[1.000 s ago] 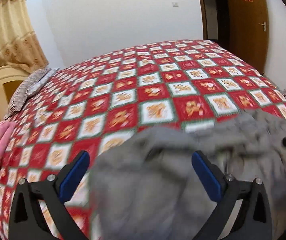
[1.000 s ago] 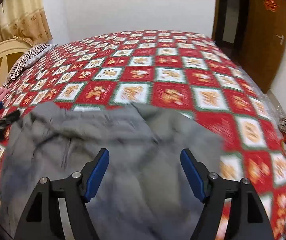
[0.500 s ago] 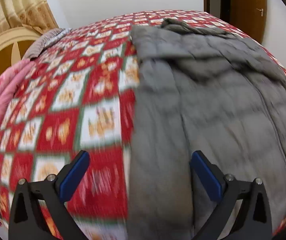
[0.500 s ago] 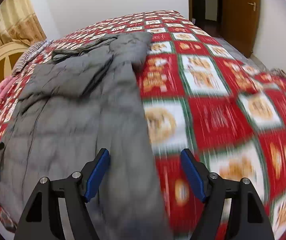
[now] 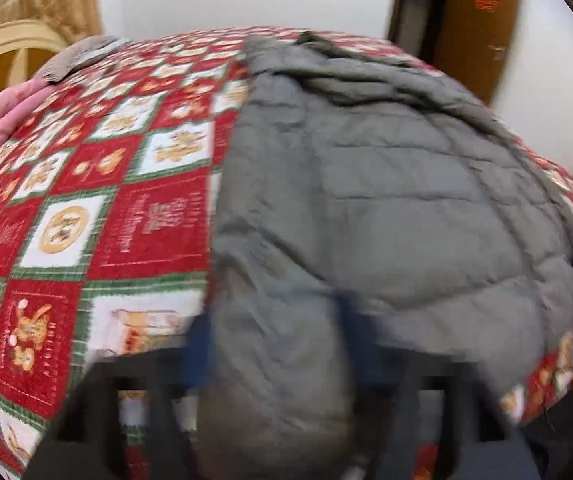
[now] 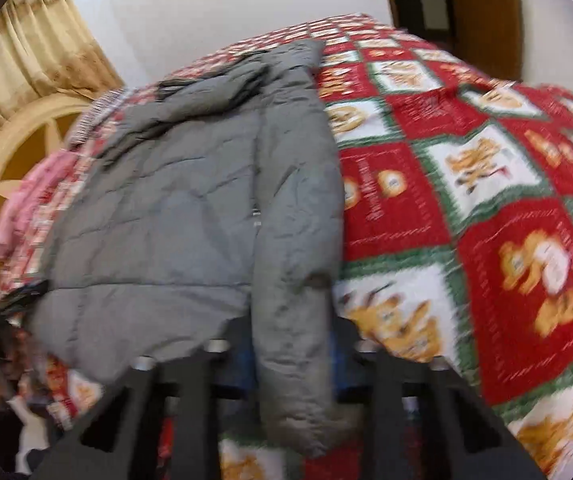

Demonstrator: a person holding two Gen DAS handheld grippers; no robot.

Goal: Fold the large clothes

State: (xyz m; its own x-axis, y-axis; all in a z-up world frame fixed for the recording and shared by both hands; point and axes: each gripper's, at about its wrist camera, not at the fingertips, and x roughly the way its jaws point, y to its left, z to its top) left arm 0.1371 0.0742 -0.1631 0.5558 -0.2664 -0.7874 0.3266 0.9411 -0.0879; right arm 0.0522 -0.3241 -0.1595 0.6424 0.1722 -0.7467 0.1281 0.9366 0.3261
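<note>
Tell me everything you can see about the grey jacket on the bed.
The jacket is grey, padded and quilted with stitched lines, and looks soft and puffy. It lies spread lengthwise on the red checked bedspread, collar end far away, sleeves along both sides. The left gripper and right gripper are closing, each with a sleeve end between its blue pads at the near edge.

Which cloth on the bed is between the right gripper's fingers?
The grey padded jacket: its sleeve sits in the right gripper, jaws closing; the pink blanket lies by the headboard.
</note>
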